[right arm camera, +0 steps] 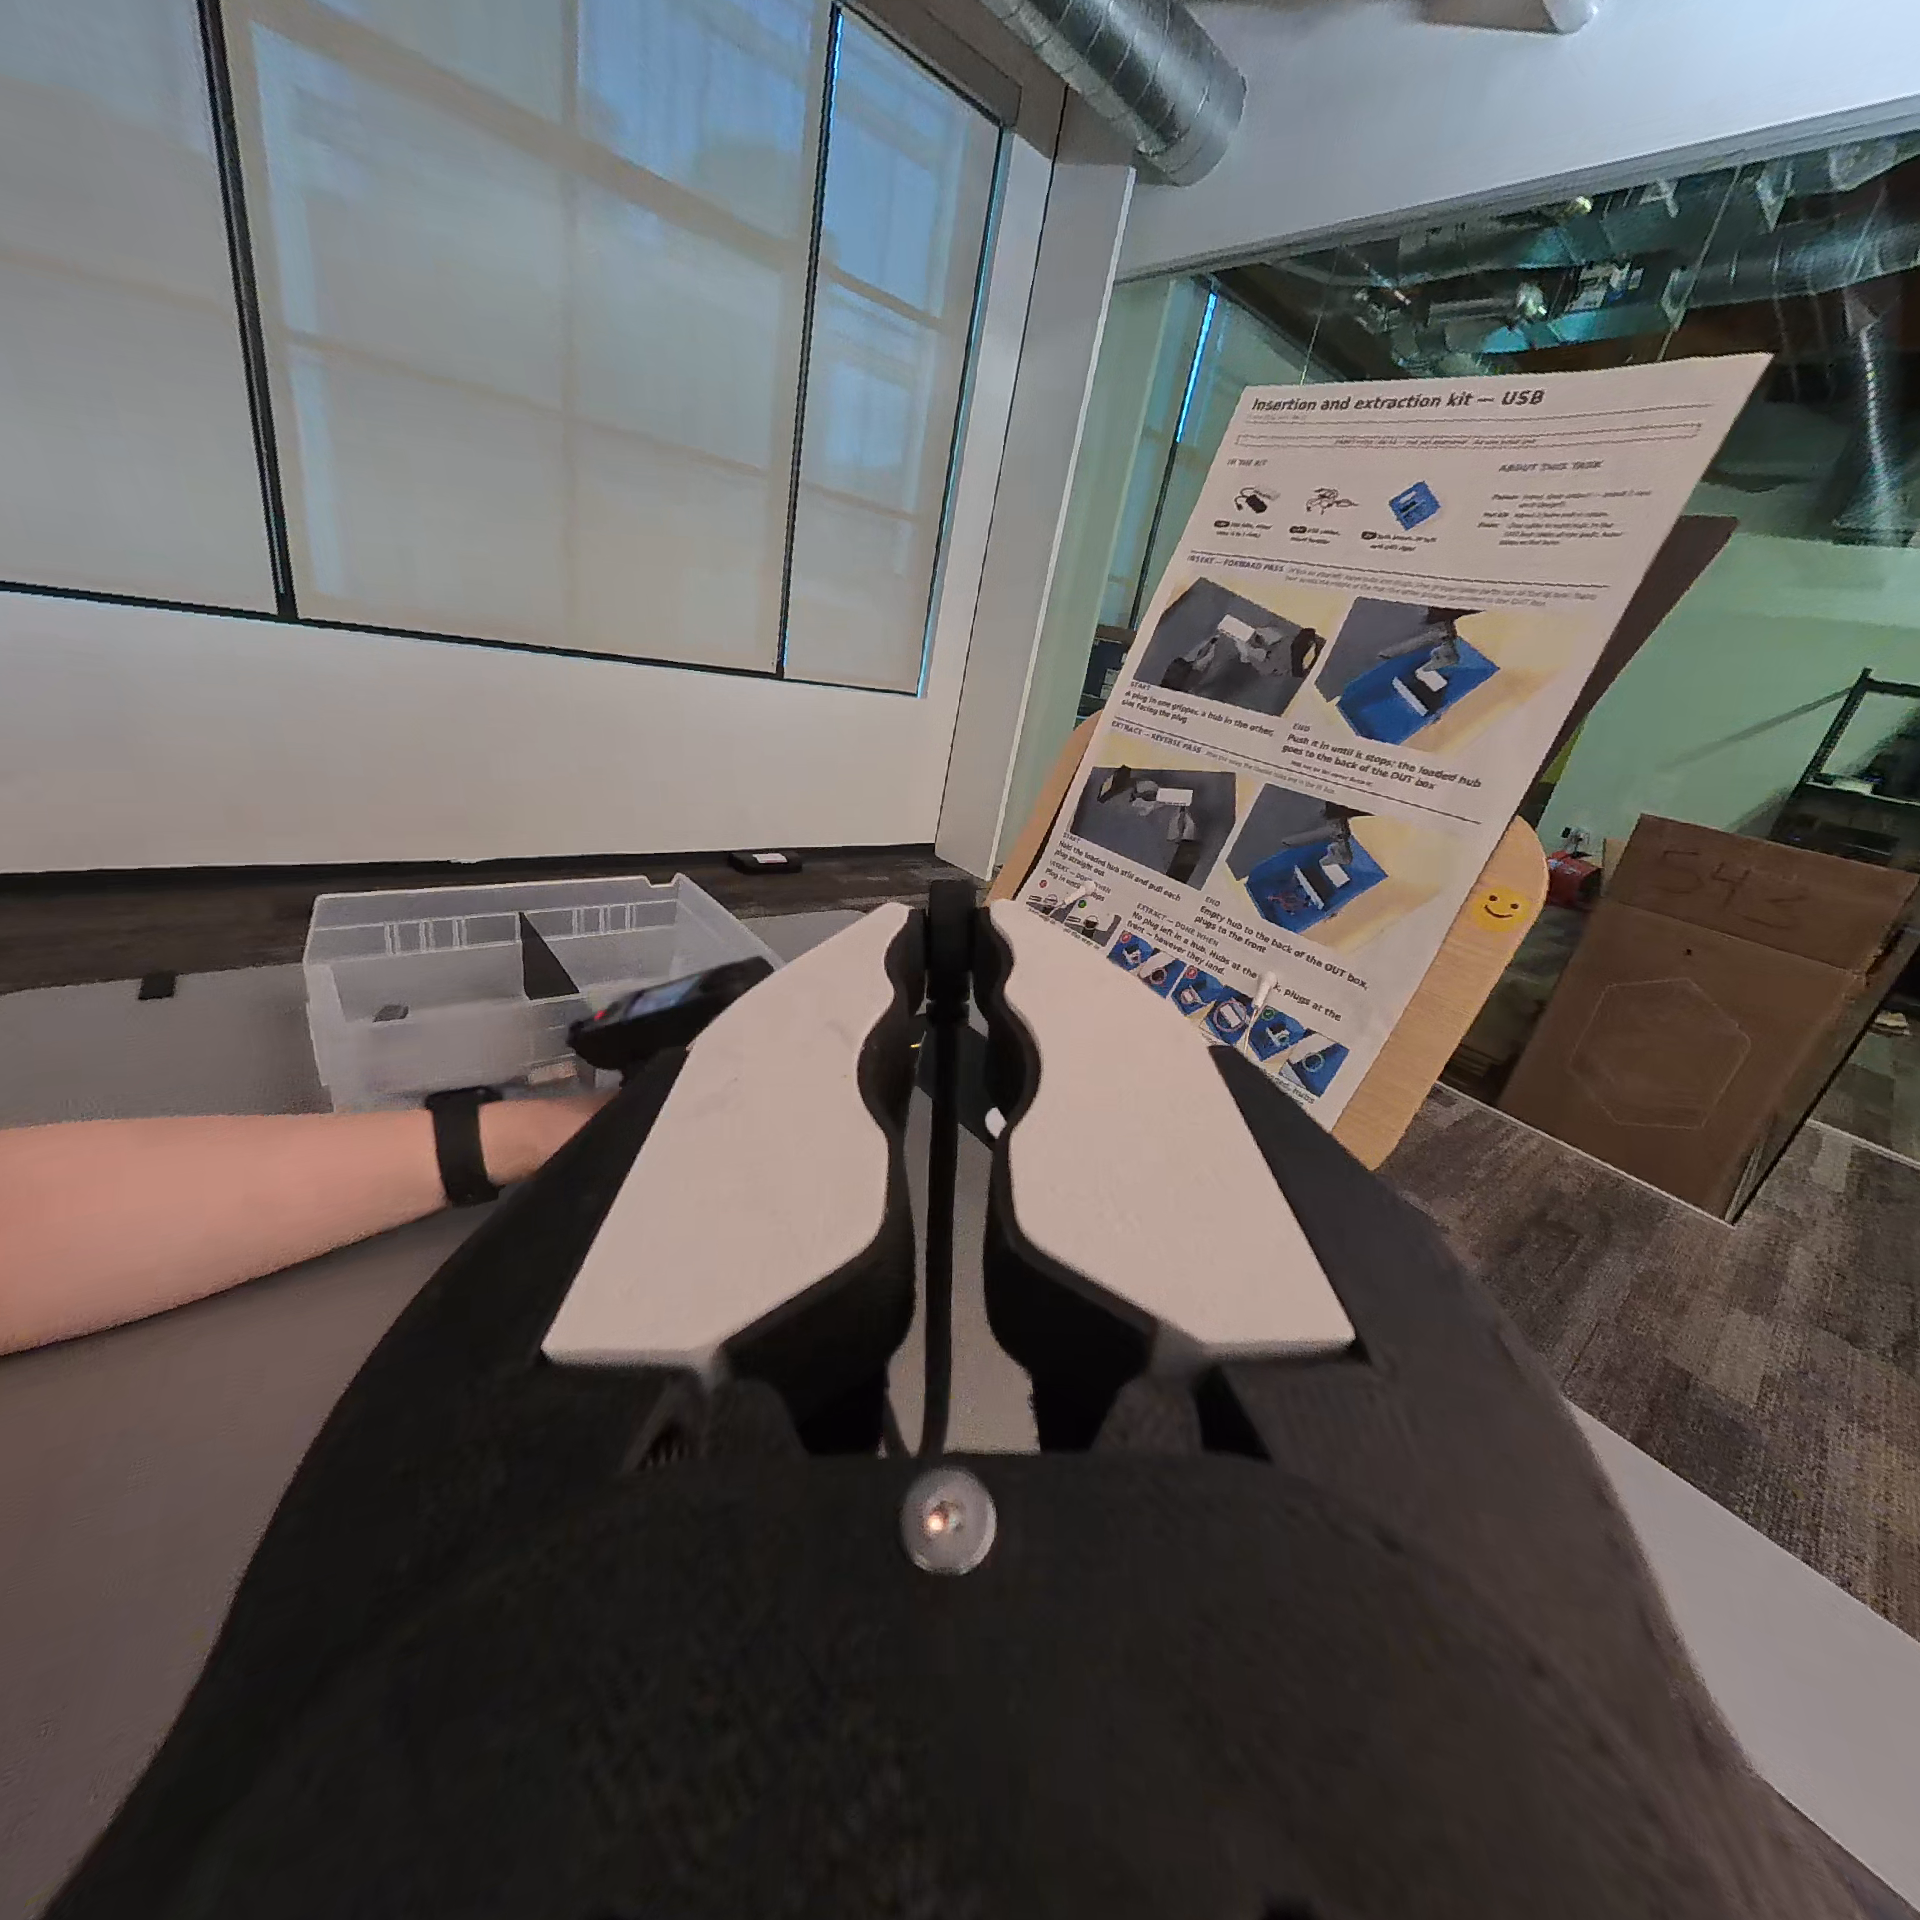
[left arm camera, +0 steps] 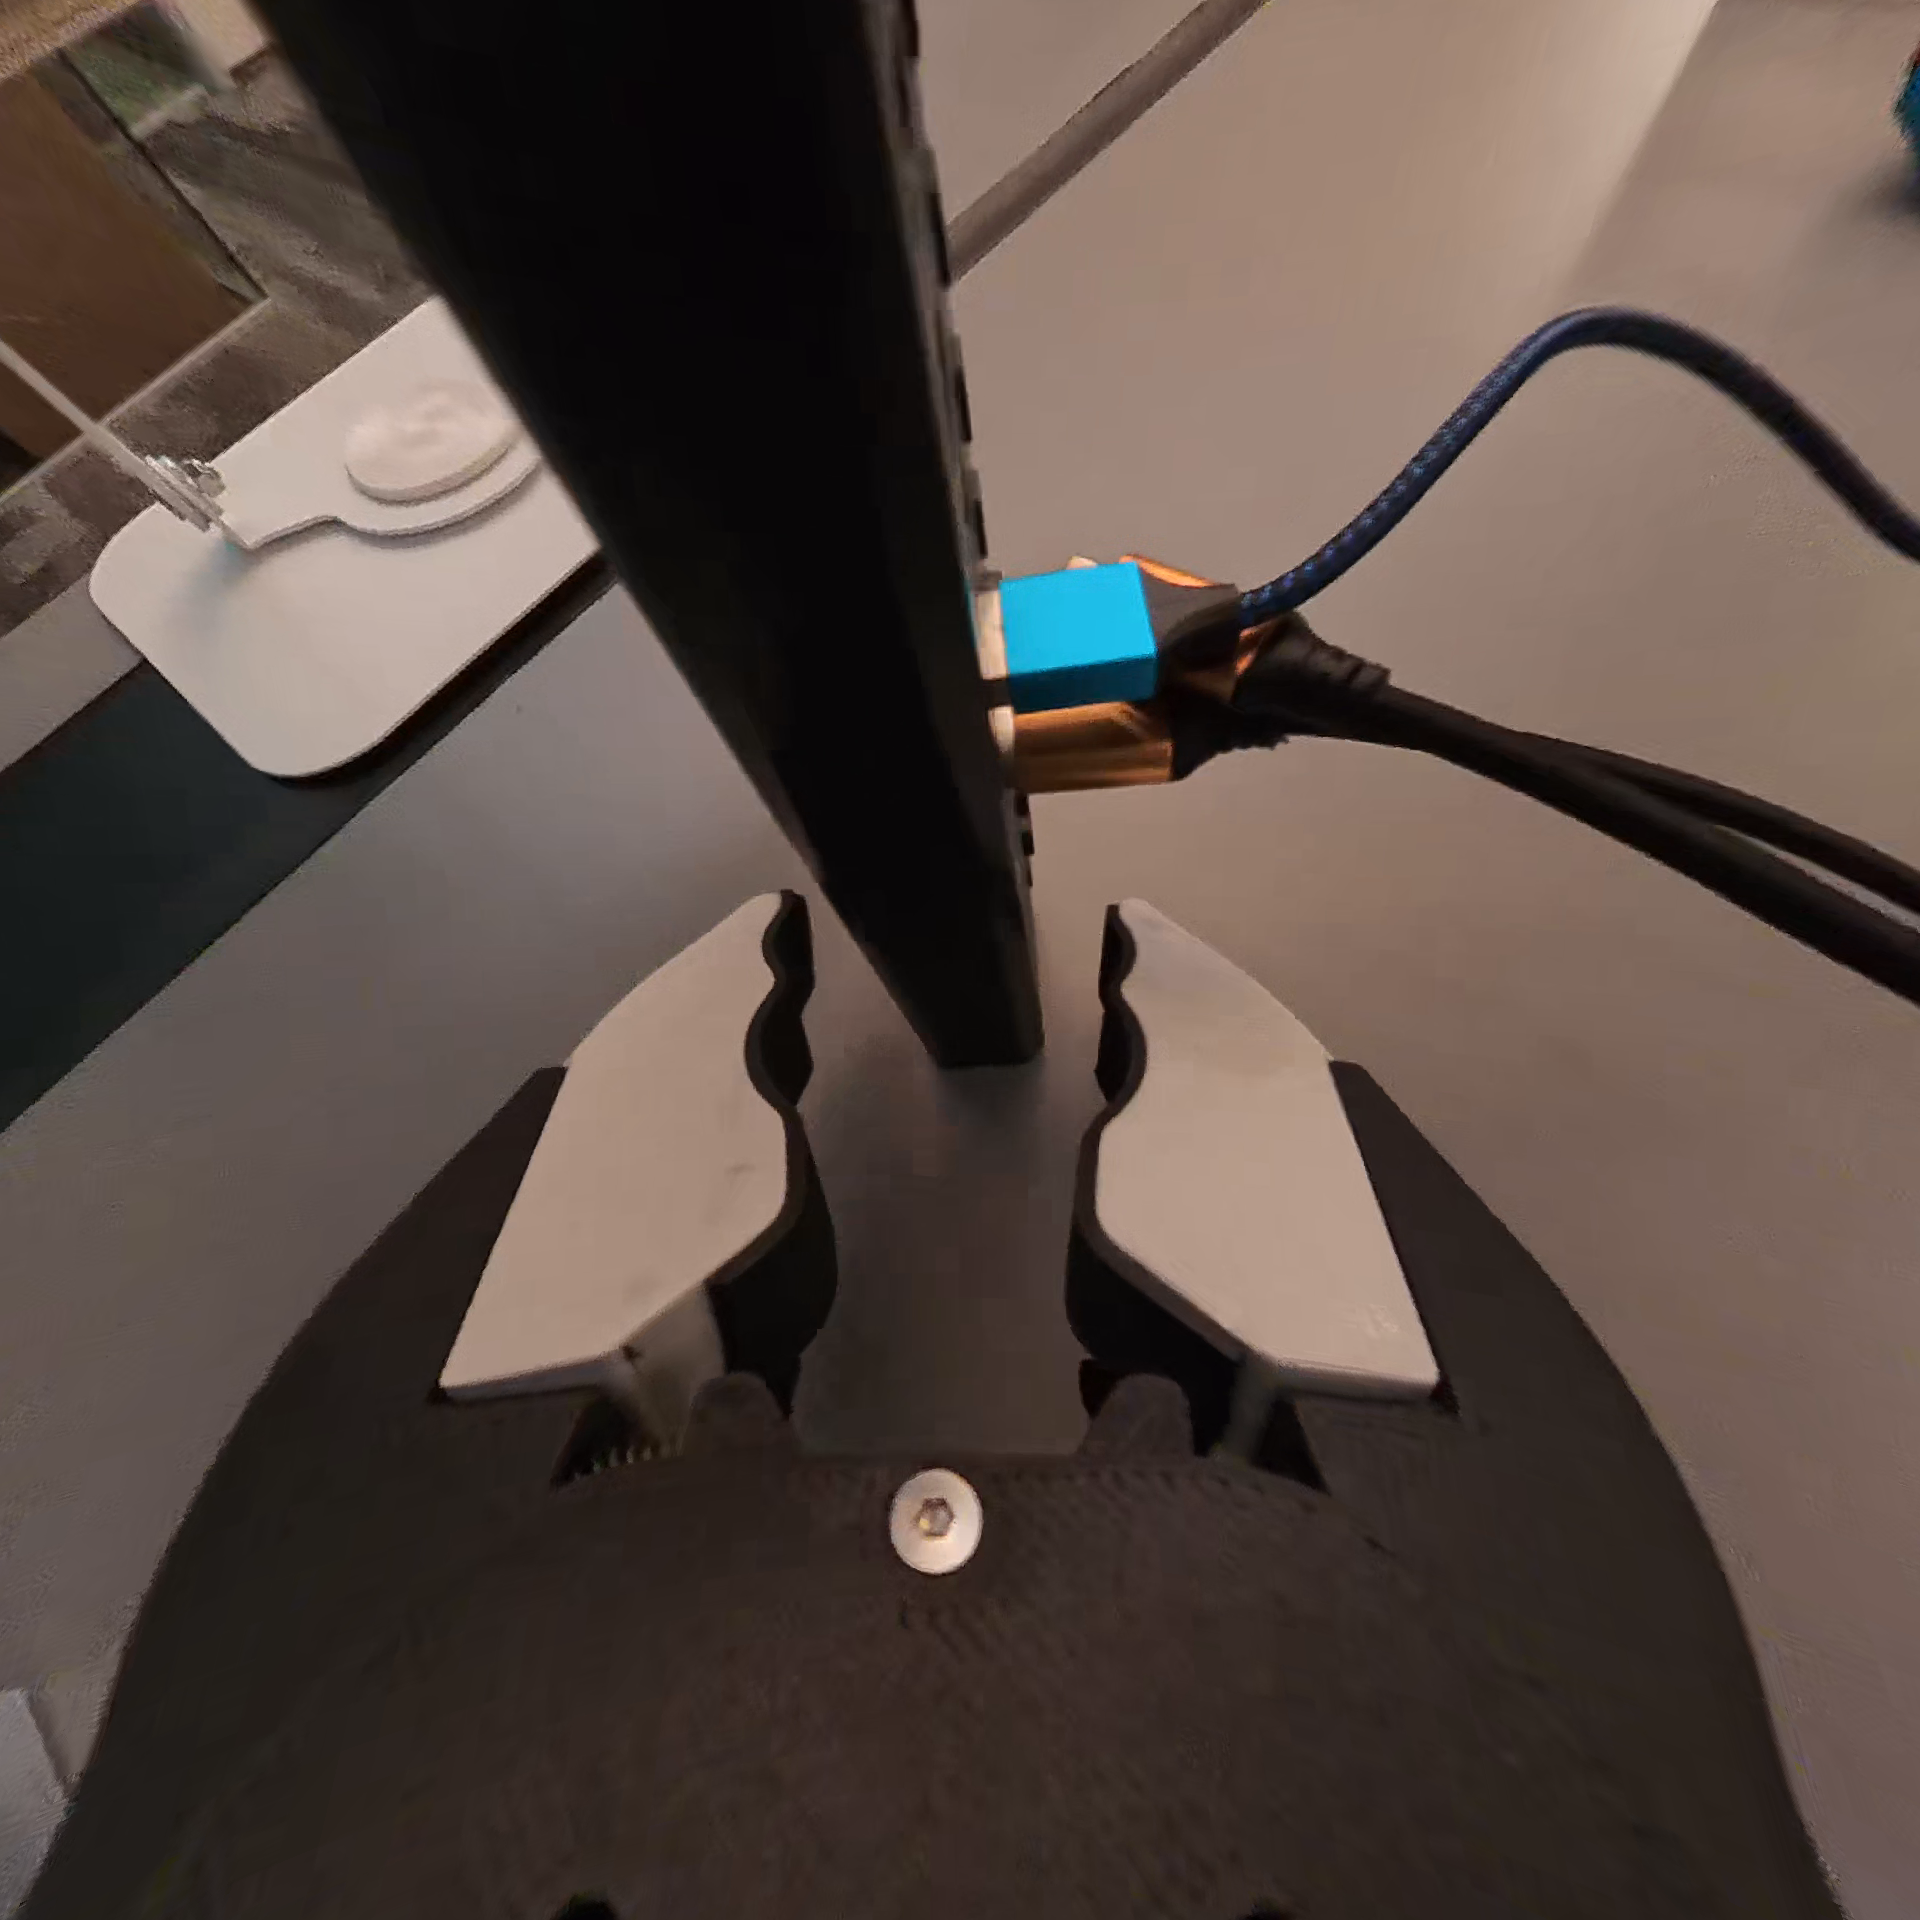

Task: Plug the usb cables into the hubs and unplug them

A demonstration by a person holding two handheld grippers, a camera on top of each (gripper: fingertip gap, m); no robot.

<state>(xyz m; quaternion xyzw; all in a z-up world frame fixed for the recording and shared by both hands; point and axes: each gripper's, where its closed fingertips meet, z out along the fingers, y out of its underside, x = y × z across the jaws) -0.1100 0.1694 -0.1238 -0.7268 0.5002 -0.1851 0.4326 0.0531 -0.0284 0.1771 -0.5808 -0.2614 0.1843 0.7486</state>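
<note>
In the left wrist view a long black hub [left arm camera: 727, 520] stands on edge on the grey table, and its near end lies between my fingertips. My left gripper [left arm camera: 951, 914] is open, with a gap on each side of the hub. A blue plug [left arm camera: 1075, 644] on a braided blue cable [left arm camera: 1455, 457] and a gold plug [left arm camera: 1091, 748] on black cables [left arm camera: 1558, 769] sit in the hub's right side. In the right wrist view my right gripper [right arm camera: 951, 925] is shut on a black cable [right arm camera: 943, 1195], whose plug end sticks out at the fingertips.
A white flat stand base [left arm camera: 312, 623] lies left of the hub. In the right wrist view a clear plastic bin [right arm camera: 499, 966] stands at the back, a printed instruction sheet [right arm camera: 1382, 707] leans on a wooden board, a person's forearm [right arm camera: 260, 1205] reaches in from the left, and a cardboard box [right arm camera: 1714, 1018] sits on the floor. Tip to tip, the grippers are about 40 cm apart.
</note>
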